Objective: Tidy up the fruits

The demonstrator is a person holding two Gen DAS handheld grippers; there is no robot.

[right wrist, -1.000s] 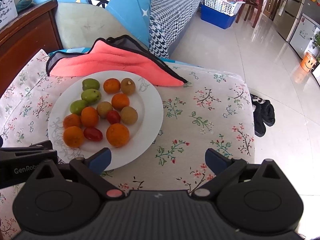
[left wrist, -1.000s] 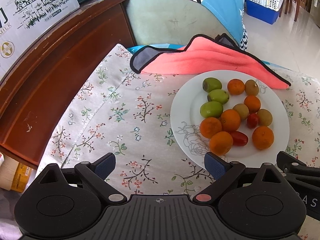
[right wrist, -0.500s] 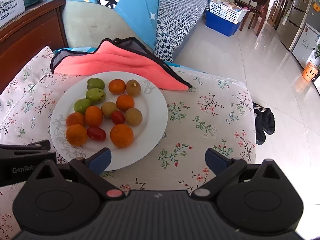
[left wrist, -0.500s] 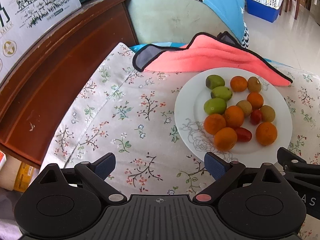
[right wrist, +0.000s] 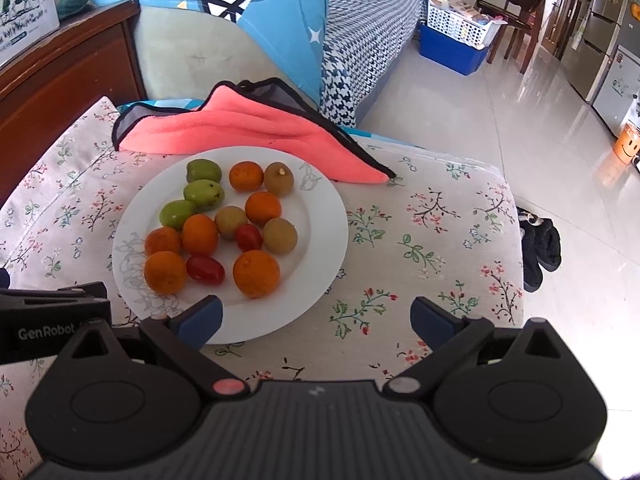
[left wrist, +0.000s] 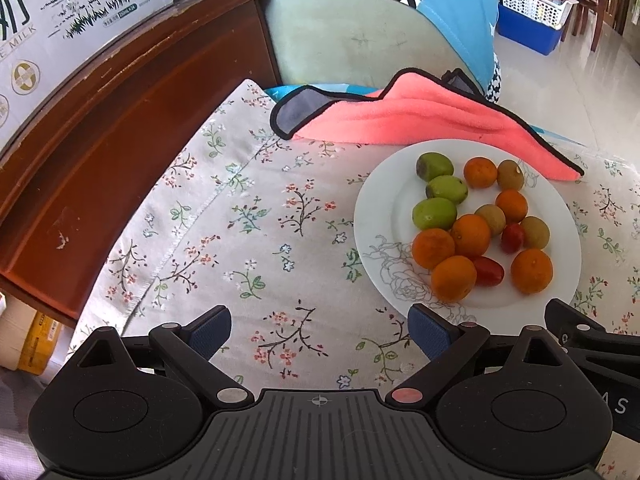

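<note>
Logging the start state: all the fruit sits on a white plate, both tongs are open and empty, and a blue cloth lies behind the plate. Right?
Not quite: the cloth behind the white plate is coral pink with a dark edge, as the right wrist view shows. The rest holds: fruit on the plate, left tongs and right tongs open and empty.

Pink cloth, floral tablecloth, milk box, blue bin

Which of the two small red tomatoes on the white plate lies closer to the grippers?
The elongated red tomato, lying between two oranges at the near side of the white plate. The rounder tomato sits farther in.
</note>
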